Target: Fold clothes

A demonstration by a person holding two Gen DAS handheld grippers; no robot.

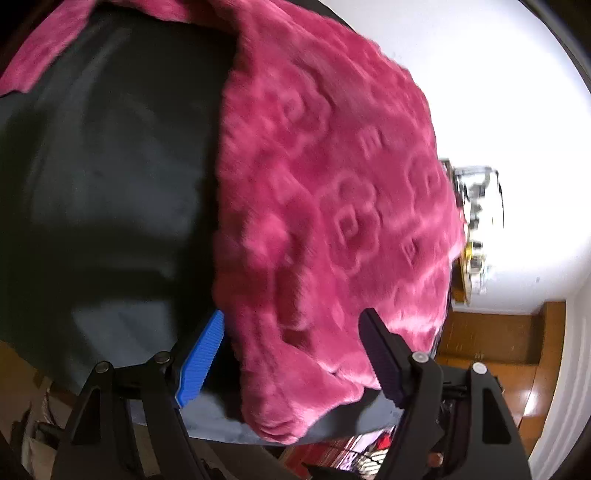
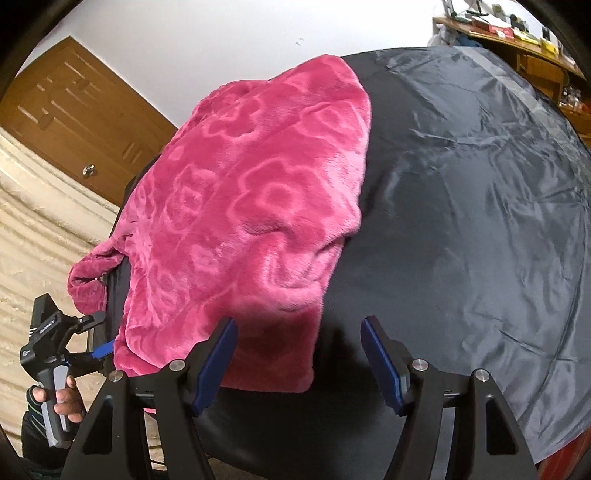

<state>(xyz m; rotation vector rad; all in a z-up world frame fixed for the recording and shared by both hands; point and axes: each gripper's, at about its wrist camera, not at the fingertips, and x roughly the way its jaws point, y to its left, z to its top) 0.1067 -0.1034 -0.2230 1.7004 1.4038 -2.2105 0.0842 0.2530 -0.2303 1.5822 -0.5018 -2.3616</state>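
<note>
A pink plush garment with an embossed flower pattern (image 1: 332, 206) lies partly folded on a table covered with dark grey cloth (image 1: 103, 177). My left gripper (image 1: 291, 354) is open, its jaws on either side of the garment's near edge, which droops toward the table edge. In the right wrist view the garment (image 2: 243, 206) covers the left part of the table, one end hanging over the left edge. My right gripper (image 2: 299, 358) is open and empty, just above the garment's near corner. The left gripper (image 2: 99, 350) shows at the left table edge, held by a hand.
The dark cloth (image 2: 472, 229) stretches wide to the right of the garment. A wooden door (image 2: 74, 122) and a cream bedcover (image 2: 33, 236) lie to the left. A cluttered wooden shelf (image 2: 517, 33) stands at the back right. Wooden floor (image 1: 491, 339) shows beyond the table.
</note>
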